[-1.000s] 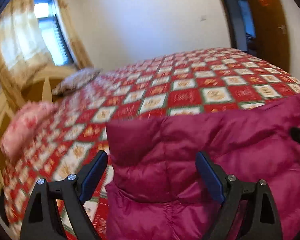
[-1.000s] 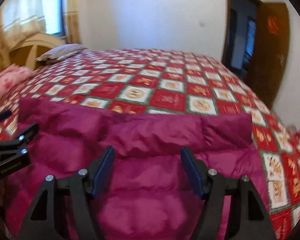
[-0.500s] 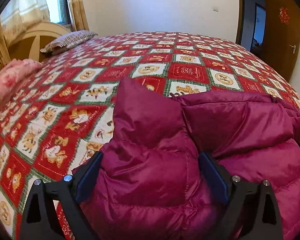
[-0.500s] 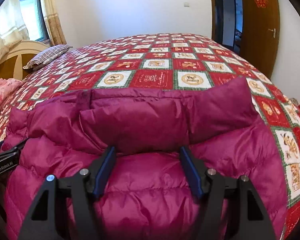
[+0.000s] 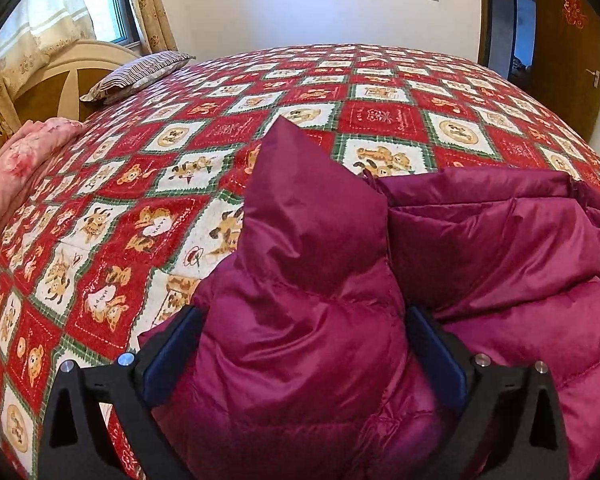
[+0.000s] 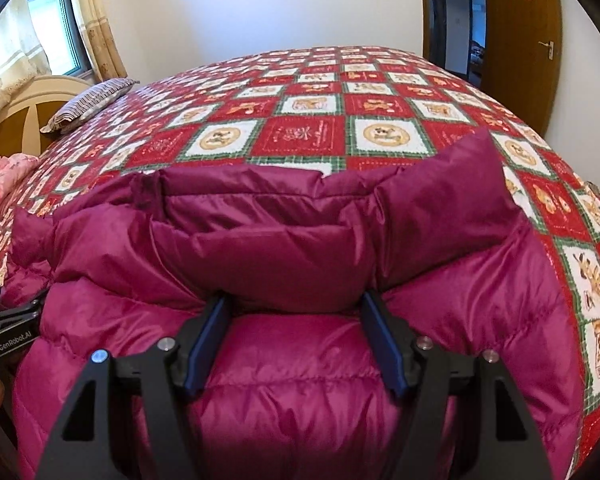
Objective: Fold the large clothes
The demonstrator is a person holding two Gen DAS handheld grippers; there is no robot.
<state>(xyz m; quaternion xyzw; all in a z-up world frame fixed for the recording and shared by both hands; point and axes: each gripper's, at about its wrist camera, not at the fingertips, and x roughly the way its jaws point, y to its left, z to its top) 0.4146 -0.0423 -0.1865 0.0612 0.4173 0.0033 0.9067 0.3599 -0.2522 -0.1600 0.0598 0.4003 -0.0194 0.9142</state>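
The jacket (image 5: 480, 264) fills the near bed (image 6: 312, 136), its far half bare and free, with pillows (image 5: 136, 74) along the left edge and a door (image 6: 516, 40) at right.

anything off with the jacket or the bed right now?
One corner of the magenta puffer jacket sticks up in a point above the left gripper, whose jaws have just been opening; the rest lies flat. Quilt looks smooth.

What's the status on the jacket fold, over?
Left gripper just opened wide, puffy magenta jacket bulging between its jaws. Right gripper half-open astride jacket, grip unclear. Jacket lies on quilt; nothing blocking.
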